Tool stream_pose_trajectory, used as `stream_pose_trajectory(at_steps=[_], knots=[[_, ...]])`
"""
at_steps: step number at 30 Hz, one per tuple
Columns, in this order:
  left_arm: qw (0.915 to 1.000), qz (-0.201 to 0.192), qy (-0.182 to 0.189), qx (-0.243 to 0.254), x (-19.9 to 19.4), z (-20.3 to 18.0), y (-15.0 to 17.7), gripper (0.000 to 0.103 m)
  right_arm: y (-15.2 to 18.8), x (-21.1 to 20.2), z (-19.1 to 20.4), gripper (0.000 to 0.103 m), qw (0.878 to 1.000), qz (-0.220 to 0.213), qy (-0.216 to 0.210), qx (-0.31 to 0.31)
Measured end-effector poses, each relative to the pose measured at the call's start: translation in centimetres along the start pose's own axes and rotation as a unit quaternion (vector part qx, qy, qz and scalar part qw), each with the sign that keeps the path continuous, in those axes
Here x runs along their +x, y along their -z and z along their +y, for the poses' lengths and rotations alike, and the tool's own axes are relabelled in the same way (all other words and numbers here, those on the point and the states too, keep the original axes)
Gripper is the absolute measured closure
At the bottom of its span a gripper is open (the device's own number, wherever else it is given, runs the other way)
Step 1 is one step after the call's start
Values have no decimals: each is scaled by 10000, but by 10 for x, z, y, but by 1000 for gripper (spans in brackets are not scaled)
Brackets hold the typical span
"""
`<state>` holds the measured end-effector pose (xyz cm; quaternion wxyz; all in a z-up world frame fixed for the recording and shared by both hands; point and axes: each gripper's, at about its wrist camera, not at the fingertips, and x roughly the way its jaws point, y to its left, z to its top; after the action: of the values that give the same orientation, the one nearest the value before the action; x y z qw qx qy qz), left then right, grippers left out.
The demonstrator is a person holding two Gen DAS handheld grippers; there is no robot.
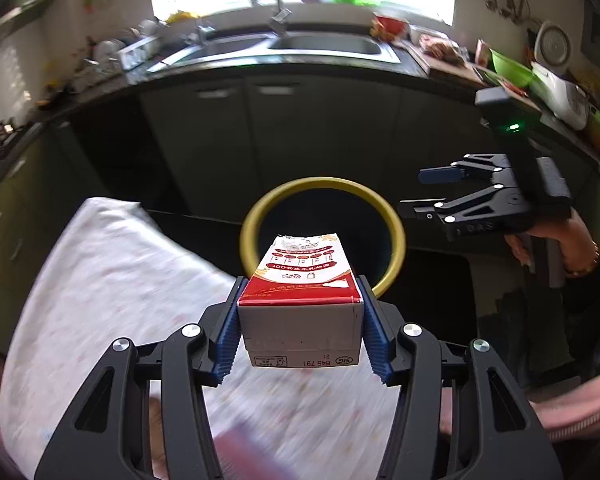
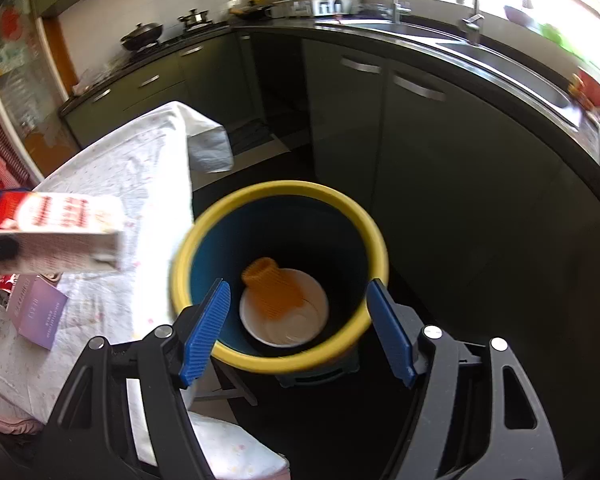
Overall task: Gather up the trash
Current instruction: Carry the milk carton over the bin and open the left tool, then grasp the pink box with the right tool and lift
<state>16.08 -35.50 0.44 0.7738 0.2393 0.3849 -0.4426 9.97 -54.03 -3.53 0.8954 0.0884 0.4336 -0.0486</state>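
Left wrist view — left gripper [image 1: 300,320] clenched on a red-and-white milk carton [image 1: 300,300], carried above the clothed table [image 1: 100,300], short of the yellow-rimmed bin [image 1: 324,240]. Right gripper [image 1: 416,192] off to the side, jaws apart, nothing in them. Bin's inside is dark here.

Right wrist view — right gripper [image 2: 296,332] released, over the bin [image 2: 276,272]; a white bowl [image 2: 284,316] and orange ribbed cup [image 2: 272,292] already lie inside. Carton [image 2: 56,236] blurred, not yet dropped. A purple box [image 2: 36,312] waits on the table [image 2: 112,184]; items at the left edge cut off.

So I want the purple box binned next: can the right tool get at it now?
Probably yes: the right tool is open and empty, and the purple box lies uncovered on the table, with only the carton held above.
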Motion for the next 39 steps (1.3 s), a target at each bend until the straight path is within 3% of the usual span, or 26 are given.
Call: stream_pose_trajectory(at_steps=[4,9,11,12,14,21,28,33,39], knots=[[9995,246,162,80,45,-18,-23,50,8,-4,-26,36,9998,-11,66,202],[9987,502,33,88,93,-29,-40,50,16,-6,-48,36,9993,-7,106,361],[9983,571,-63,34,105,-31,-43,45,17,-5,-52,36,9992,-4,94,392],[9984,557,-112,17,107,-32,-44,37,17,-5,-53,36,9992,-5,83,398],[9988,462,-168,-20,102,-33,-44,36,19,-4,-53,36,9992,-12,34,410],[9990,-182,-326,-244,28,-27,-23,31,17,-1,-42,36,9995,11,-85,313],[9904,-782,-876,-723,-65,-8,40,27,11,2,-3,36,9996,108,-258,-90],[9745,-984,-1530,-1315,-116,17,103,19,4,7,46,36,9965,188,-622,-523],[9510,-840,-2164,-2042,-150,49,184,19,-6,19,124,36,9836,391,-1271,-1222]])
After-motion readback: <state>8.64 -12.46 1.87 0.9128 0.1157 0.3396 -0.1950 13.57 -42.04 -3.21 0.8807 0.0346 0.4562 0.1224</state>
